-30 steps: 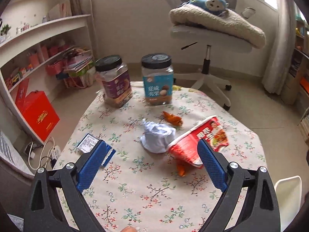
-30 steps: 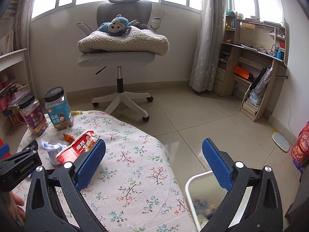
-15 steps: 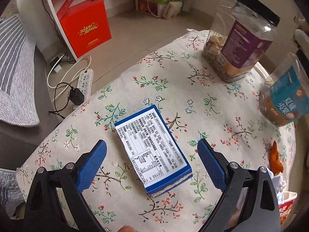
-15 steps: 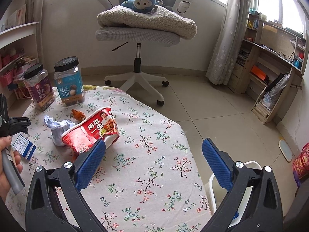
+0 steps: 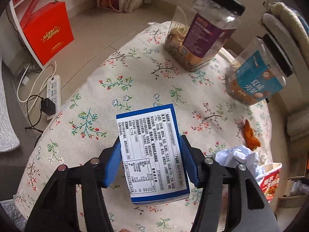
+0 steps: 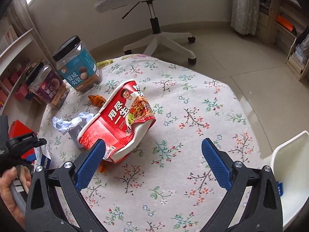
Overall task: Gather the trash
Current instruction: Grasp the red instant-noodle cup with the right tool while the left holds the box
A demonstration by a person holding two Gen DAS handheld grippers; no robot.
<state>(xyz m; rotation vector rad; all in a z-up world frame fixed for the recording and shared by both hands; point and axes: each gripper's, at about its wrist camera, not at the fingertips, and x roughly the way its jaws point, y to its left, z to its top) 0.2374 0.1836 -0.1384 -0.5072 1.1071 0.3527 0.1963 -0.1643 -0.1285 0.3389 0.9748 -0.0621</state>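
Note:
My left gripper is shut on a small blue and white snack box, its blue pads pressed on both long sides, over the floral tablecloth. My right gripper is open and empty, low over the table just in front of a crushed red instant-noodle cup lying on its side. A crumpled white paper lies left of the cup and also shows in the left wrist view. An orange peel scrap lies behind it.
Two black-lidded snack jars, one purple and one teal, stand at the table's far side. A white bin stands right of the table. An office chair is behind. A power strip and red box are on the floor.
My left gripper has closed on the blue and white box, which it straddled open half a second ago. My right gripper has dropped lower and closer to the red cup.

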